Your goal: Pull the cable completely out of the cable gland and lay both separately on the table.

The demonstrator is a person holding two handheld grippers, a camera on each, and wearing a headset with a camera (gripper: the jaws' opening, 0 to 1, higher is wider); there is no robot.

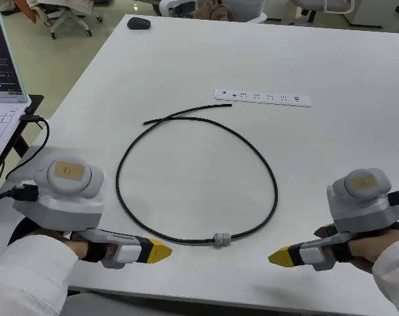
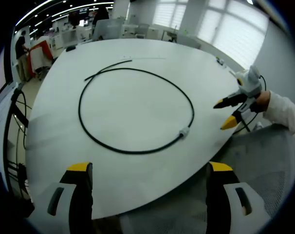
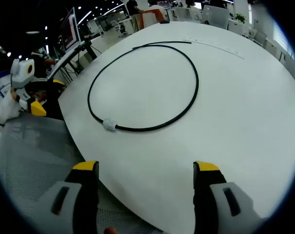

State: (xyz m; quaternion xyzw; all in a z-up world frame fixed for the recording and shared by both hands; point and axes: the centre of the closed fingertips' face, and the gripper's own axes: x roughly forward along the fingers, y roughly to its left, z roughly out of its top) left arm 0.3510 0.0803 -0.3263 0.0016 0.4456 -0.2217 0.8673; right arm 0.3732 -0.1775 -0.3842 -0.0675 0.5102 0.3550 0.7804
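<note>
At table [image 1: 186, 66] edge, hovering with left gripper [image 1: 161, 251] and right gripper [image 1: 278, 256] spread, empty. Pin the cable gland [image 1: 220, 239], draw the cable [image 1: 116, 176] straight out.

The surface [image 1: 331, 151] is plain white, with no pattern. Between the two pairs of fingers lies a light grey cable gland [image 1: 220, 239] on a black cable [image 1: 186, 242]. The left gripper [image 1: 166, 251] and right gripper [image 1: 273, 257] are pale grey with black mid-sections and yellow fingers [image 1: 159, 251]. Far ahead of the fingers are a white power strip [image 1: 262, 97] with dark sockets and a black mouse [image 1: 138, 23]. The sleeves [image 1: 22, 276] are white.
</note>
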